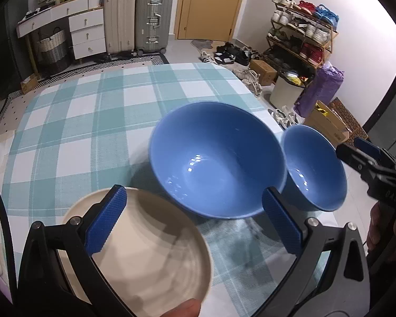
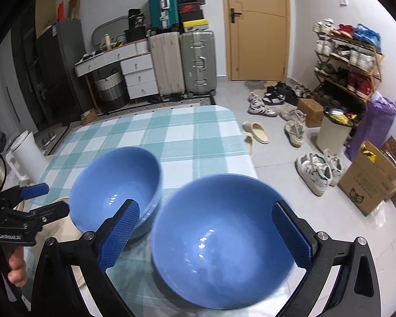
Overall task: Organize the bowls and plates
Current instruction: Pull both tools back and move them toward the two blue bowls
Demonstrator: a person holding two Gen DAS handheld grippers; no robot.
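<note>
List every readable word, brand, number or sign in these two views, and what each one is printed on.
"GenRobot.AI": white lettering on the black body of the left hand-held gripper, seen in the right wrist view; slightly blurred.
Brown cardboard box with a cat-face logo on the floor: print too small to read.
Red and black shoebox on the suitcases: logo not legible.
Blue ceramic bowls, plate: no text.

Your left wrist cam sits close, looking down over the checked tablecloth (image 1: 92,111) toward the door – right cam likewise; both share two glossy blue bowls (image 1: 216,158) (image 2: 221,240).

Two blue bowls (image 1: 216,158), beige plate (image 1: 150,251) — teal-and-white checked tablecloth (image 1: 92,111).
</note>
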